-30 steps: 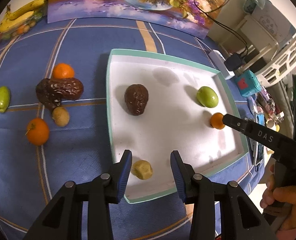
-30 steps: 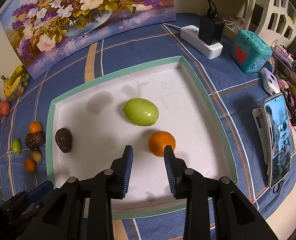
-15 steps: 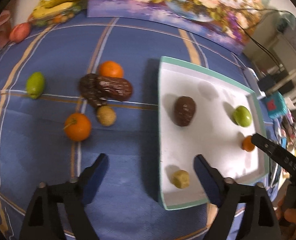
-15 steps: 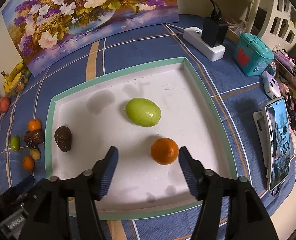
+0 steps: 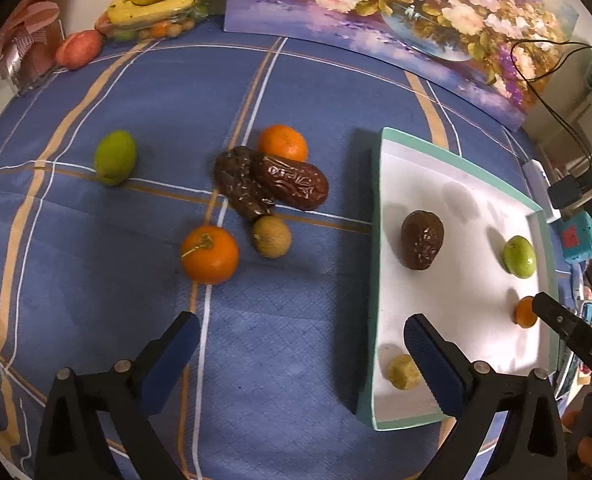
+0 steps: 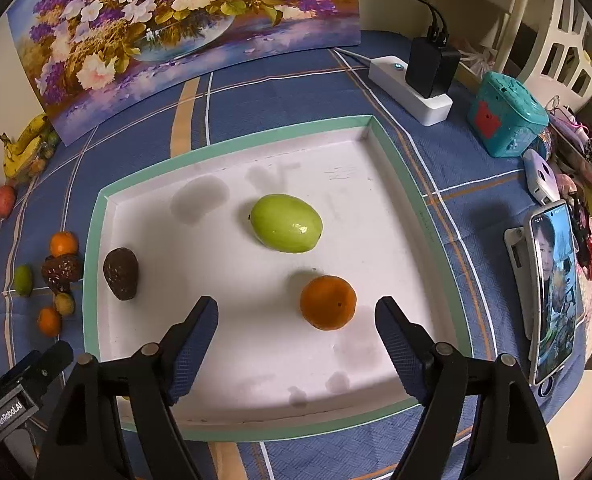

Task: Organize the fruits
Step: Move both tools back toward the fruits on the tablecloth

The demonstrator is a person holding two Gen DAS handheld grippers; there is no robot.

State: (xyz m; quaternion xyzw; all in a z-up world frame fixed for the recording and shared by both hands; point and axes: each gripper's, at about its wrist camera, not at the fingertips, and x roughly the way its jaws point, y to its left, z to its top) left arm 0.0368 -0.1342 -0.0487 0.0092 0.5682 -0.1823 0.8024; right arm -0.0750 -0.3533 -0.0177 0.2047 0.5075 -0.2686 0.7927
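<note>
Landmark: white tray. Left of the tray, on the cloth: green fruit, two oranges, brown dates, small tan fruit. Left gripper spread wide, empty, straddling the tray's left edge. Inside the tray: dark fruit, green mango, orange. Right gripper agape over the tray, holding nothing.

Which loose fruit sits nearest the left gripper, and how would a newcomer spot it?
Start at the white tray with the green rim, then look left onto the blue cloth, where a cluster of fruit lies. The nearest orange is the cluster's closest piece to the left gripper. Unlike the other orange behind the dates, it shows a stem.
</note>
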